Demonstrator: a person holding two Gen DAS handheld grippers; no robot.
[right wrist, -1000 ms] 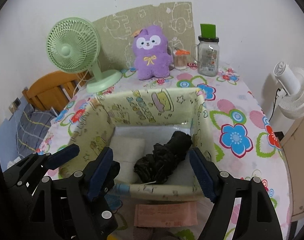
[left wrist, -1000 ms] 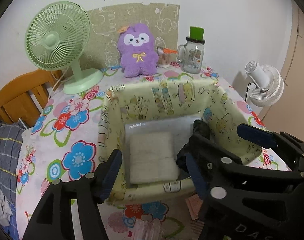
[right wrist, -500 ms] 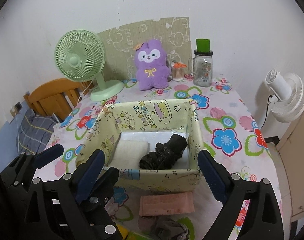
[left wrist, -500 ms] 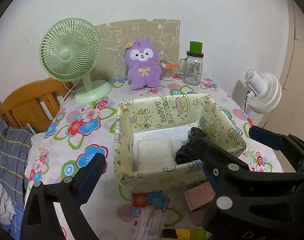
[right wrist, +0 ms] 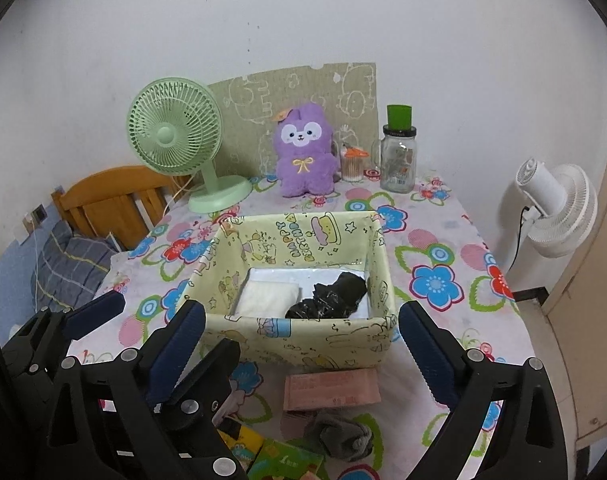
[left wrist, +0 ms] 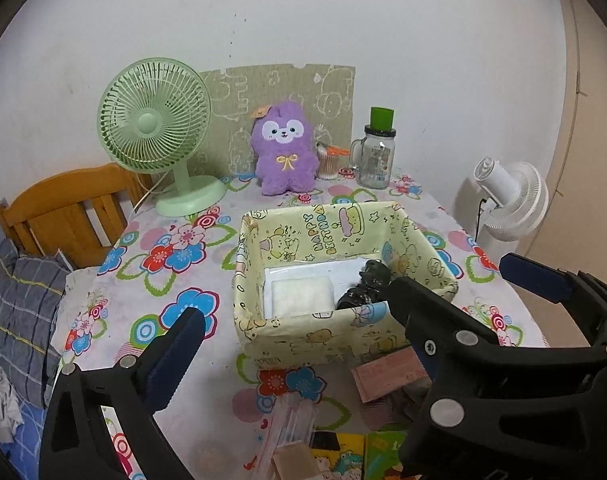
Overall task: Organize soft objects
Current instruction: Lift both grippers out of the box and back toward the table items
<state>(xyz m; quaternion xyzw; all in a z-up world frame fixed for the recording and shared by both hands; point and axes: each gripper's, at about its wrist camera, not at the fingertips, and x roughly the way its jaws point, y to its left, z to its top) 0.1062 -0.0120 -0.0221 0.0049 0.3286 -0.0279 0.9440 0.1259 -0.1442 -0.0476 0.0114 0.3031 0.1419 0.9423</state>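
Tablecloth (right wrist: 435, 240) floral, yellow box (right wrist: 303, 336) central; both fingers pairs just spread, empty.

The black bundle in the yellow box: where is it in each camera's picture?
Left wrist view: black bundle in the box's right half, just right of centre, partly behind a gripper finger.
Right wrist view: black bundle near centre, beside the white cloth.
Shared landmark: purple plush.

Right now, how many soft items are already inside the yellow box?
2. A folded white cloth lies at the left of the yellow box, a crumpled black bundle at its right. The near wall may hide something low behind it.
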